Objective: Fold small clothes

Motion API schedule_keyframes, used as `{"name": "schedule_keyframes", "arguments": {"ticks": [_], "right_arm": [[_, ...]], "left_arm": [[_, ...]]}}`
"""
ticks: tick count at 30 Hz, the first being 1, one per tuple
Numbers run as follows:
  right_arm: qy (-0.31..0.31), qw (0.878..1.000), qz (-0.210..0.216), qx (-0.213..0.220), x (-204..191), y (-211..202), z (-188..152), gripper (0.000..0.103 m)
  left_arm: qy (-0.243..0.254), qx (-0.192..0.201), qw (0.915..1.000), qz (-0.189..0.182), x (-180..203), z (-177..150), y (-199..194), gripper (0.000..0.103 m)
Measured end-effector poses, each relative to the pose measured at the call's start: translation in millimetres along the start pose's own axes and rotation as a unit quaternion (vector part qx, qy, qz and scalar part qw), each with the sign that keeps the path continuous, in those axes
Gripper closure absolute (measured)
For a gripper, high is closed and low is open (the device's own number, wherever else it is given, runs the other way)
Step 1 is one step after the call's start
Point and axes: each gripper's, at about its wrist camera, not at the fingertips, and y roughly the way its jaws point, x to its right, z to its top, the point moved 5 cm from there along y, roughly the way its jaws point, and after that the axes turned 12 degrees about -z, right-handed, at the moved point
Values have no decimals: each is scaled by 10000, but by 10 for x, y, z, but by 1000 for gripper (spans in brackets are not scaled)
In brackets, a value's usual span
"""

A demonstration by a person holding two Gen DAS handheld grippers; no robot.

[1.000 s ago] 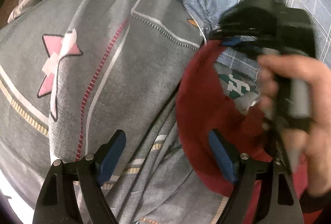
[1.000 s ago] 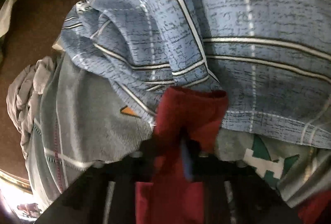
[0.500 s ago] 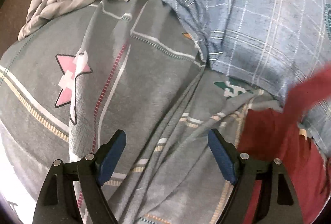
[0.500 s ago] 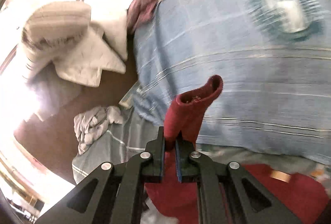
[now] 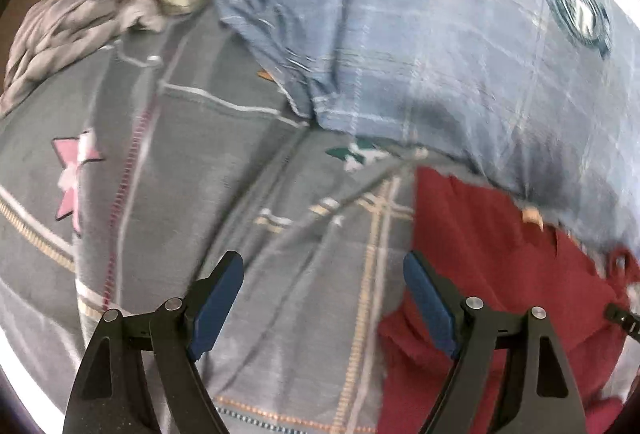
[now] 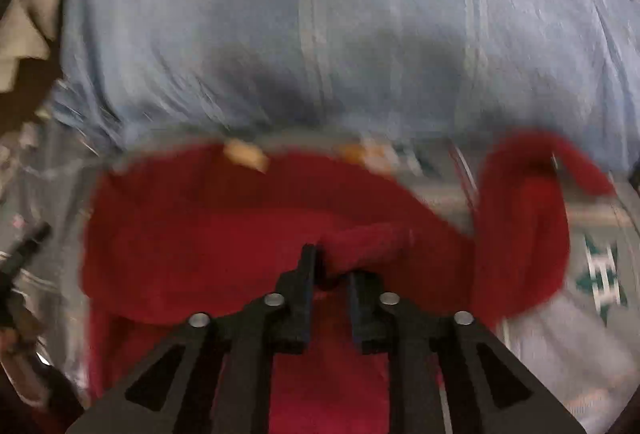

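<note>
Right wrist: red garment (image 6: 248, 234) crosswise.

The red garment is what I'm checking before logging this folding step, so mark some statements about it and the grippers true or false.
1. The right gripper is pinching a fold of the red garment. True.
2. The left gripper is clamped on the red garment. False: its jaws stand wide apart with nothing between them, over the grey patterned bedding.
3. The red garment lies next to the blue plaid pillow. True.
4. The red garment is neatly folded into a square. False: it is spread and bunched, one end curling up at the right of the right wrist view.
5. A crumpled grey garment lies at the far left of the bedding. True.
</note>
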Motion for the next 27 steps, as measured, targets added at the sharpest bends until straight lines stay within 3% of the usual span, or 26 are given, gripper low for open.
{"name": "schedule_keyframes", "arguments": {"ticks": [1, 2, 5, 6, 8, 11, 15, 19, 22, 24, 27], "right_arm": [[-1, 9999, -149, -56, 44, -21, -79, 72], [-2, 9992, -394, -30, 87, -78, -131, 60], [118, 9973, -590, 418, 137, -371, -39, 50], [166, 9974, -380, 594, 59, -477, 32, 49], [9, 9955, 469, 817, -325, -629, 202, 47], [-713, 9814, 1522, 923, -1154, -620, 368, 47], [-1797, 9596, 1952, 933, -2221, -341, 450, 49], [-2660, 9412, 1844, 972, -2765, -58, 352, 49], [-2764, 9419, 1768, 720, -2878, 210, 315, 52], [-2724, 9448, 1756, 482, -2920, 354, 301, 77], [-2488, 9512, 1761, 484, -2901, 328, 373, 91]], "left_arm": [[62, -92, 9999, 51, 18, -23, 39, 21], [102, -175, 9997, 114, 42, -26, 83, 21], [301, -546, 9967, 520, 55, -79, 272, 21], [321, -639, 9956, 607, 55, -90, 325, 22], [304, -820, 9938, 679, 52, -122, 423, 22], [296, -814, 9933, 768, 73, -103, 461, 22], [237, -782, 9932, 831, 21, -58, 511, 21], [-65, -746, 9944, 739, -121, 5, 521, 21], [-226, -556, 9961, 649, -187, 60, 441, 21], [-340, -528, 9963, 589, -238, 65, 426, 21], [-516, -573, 9956, 523, -311, 66, 452, 21]]}}
